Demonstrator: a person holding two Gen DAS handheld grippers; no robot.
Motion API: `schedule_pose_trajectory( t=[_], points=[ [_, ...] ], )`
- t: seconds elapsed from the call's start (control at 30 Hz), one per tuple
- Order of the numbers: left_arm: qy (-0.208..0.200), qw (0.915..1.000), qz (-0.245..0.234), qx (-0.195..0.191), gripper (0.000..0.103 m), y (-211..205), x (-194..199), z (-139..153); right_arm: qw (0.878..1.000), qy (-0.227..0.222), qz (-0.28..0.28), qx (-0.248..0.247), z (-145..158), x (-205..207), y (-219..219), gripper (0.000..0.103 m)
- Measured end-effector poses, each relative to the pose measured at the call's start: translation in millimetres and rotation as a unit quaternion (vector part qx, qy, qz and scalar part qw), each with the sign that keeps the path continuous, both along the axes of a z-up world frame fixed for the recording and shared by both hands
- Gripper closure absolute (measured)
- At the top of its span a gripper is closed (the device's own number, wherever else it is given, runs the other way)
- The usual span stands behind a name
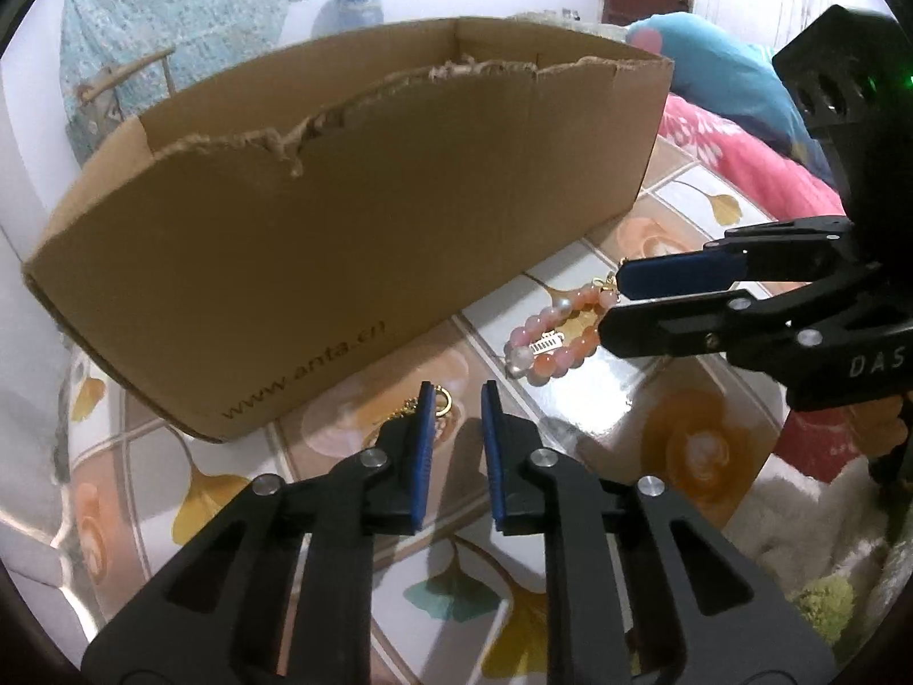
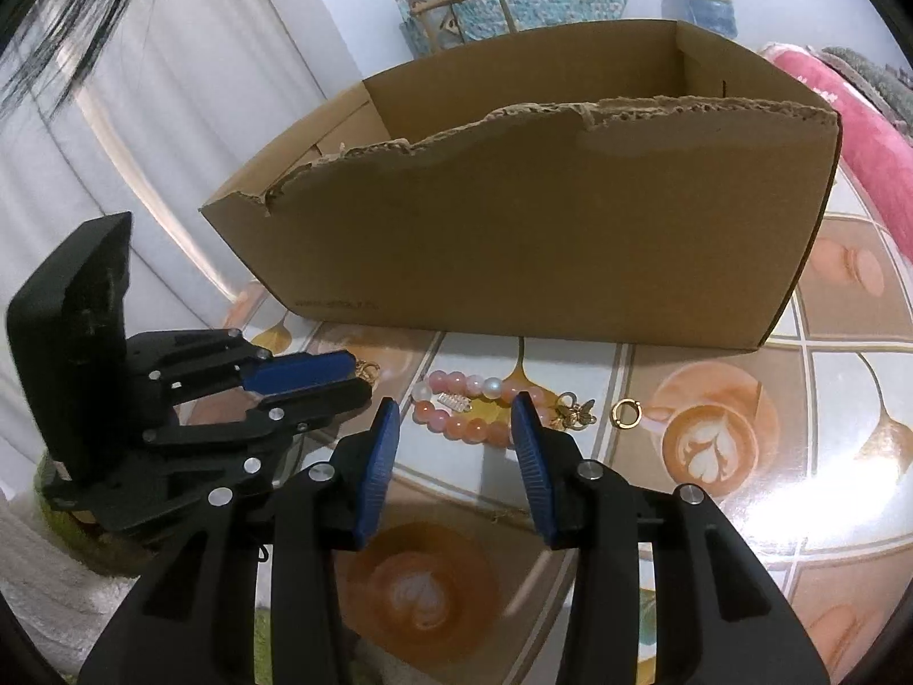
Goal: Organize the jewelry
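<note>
A pink and orange bead bracelet (image 2: 465, 406) with a small tag lies on the patterned table in front of a brown cardboard box (image 2: 542, 217). It also shows in the left wrist view (image 1: 550, 342). My right gripper (image 2: 456, 416) is open and hovers just before the bracelet, empty. My left gripper (image 1: 455, 399) is open with a narrow gap and empty, low over the table by a gold chain piece (image 1: 439, 402). A gold butterfly charm (image 2: 573, 414) and a gold ring (image 2: 626, 414) lie right of the bracelet.
The torn-edged box (image 1: 354, 217) stands open-topped at the back of the table. A pink blanket (image 1: 742, 154) lies to the right. A white fluffy cloth (image 1: 810, 519) is at the table's near edge. The tabletop (image 2: 713, 445) has a coffee-cup and leaf print.
</note>
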State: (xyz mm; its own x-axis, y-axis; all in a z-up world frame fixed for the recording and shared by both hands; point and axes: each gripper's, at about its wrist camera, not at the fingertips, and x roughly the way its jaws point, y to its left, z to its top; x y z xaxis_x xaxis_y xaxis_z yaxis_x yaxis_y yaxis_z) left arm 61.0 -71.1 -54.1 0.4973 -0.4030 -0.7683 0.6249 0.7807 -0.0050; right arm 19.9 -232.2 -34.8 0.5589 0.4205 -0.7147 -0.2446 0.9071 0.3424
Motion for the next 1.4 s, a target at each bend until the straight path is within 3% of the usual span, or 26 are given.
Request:
schedule_pose_trajectory(
  t=[0.93,1.27,1.4],
  points=[
    [0.021,0.9996,-0.007,0.016,0.089,-5,10,-6,0.999,-0.004,-0.024,0.031,-10,-13,-26,0.063],
    [0.012,0.9998,-0.008,0.011,0.089,-4,8,-7,0.997,-0.022,-0.049,-0.050,-6,-10,-37,0.063],
    [0.010,0.9998,-0.009,0.013,0.089,-3,7,-7,0.994,-0.021,-0.047,-0.096,-10,-2,-31,0.069]
  ],
)
